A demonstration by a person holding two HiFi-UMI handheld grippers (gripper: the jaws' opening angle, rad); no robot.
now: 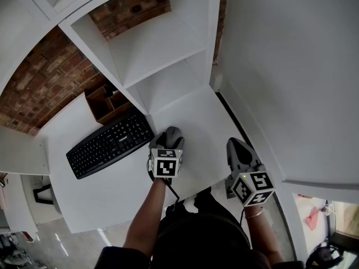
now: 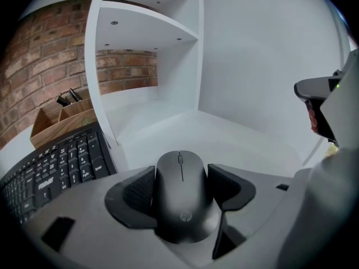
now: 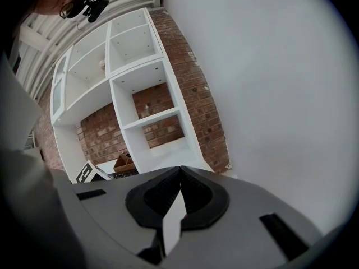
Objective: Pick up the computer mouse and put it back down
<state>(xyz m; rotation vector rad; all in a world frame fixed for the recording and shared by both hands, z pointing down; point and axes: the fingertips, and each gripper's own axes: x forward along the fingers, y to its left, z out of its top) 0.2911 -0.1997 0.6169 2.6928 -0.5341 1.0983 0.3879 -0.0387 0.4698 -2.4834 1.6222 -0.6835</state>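
A dark grey computer mouse [image 2: 180, 198] sits between the two black pads of my left gripper [image 2: 180, 188], which is shut on its sides. In the head view the mouse [image 1: 173, 136] shows just beyond the left gripper [image 1: 166, 144], right of the keyboard, over the white desk [image 1: 207, 122]; whether it touches the desk I cannot tell. My right gripper [image 1: 236, 148] is held above the desk's right part, tilted upward. In the right gripper view its jaws [image 3: 179, 192] meet tip to tip with nothing between them.
A black keyboard [image 1: 110, 144] lies left of the mouse. A brown wooden organiser [image 1: 106, 102] with pens stands behind it against a brick wall. White shelf units [image 1: 151, 49] rise at the back, and a white wall [image 1: 291, 72] runs along the right.
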